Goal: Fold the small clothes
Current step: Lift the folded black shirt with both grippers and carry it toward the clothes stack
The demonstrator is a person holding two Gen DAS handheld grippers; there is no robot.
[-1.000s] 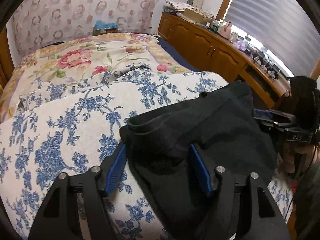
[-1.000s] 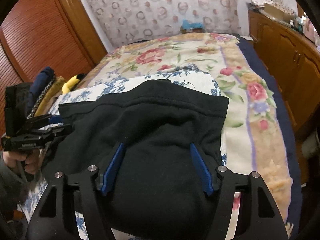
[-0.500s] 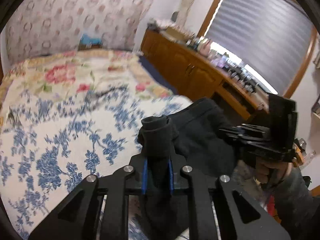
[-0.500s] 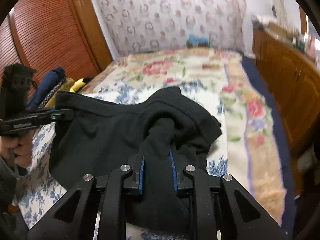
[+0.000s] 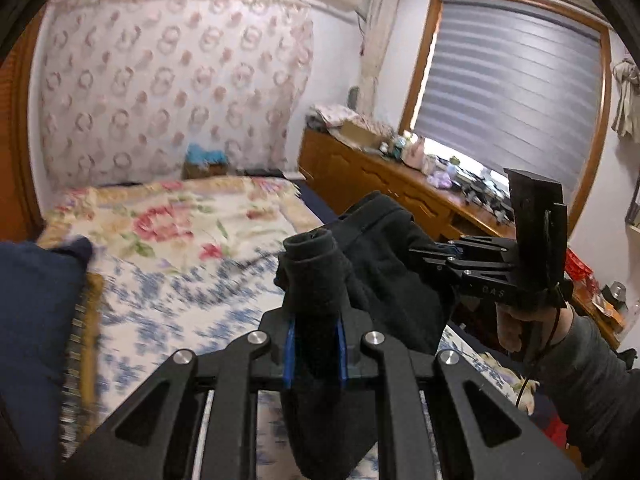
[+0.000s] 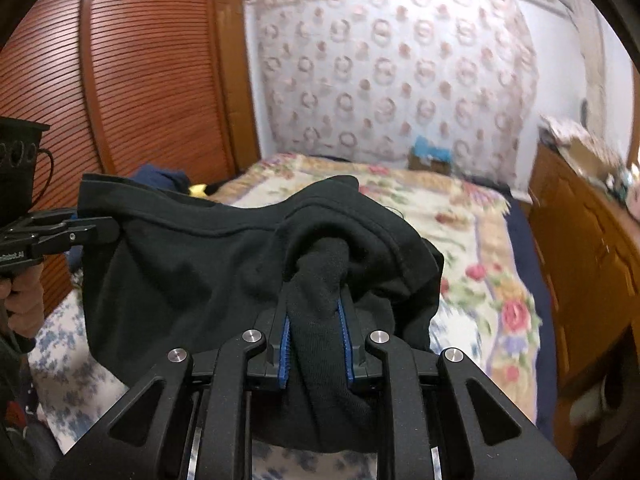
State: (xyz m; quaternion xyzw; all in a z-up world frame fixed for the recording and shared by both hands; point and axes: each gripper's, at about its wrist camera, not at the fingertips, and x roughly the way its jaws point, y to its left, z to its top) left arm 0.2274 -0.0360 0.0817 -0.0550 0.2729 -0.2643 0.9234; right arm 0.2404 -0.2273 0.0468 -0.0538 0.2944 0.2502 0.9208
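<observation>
Two grippers pinch one black garment and hold it up clear of the bed — likely so it hangs flat before folding. Left gripper: jaws nearly closed on a bunched edge. Right gripper: the same — clamped on the opposite edge, cloth stretched between them above the bed.

The left gripper had its blue fingers pressed tight on a bunched bit of the black cloth. The right gripper held the cloth's other side above the flowery bed.
</observation>
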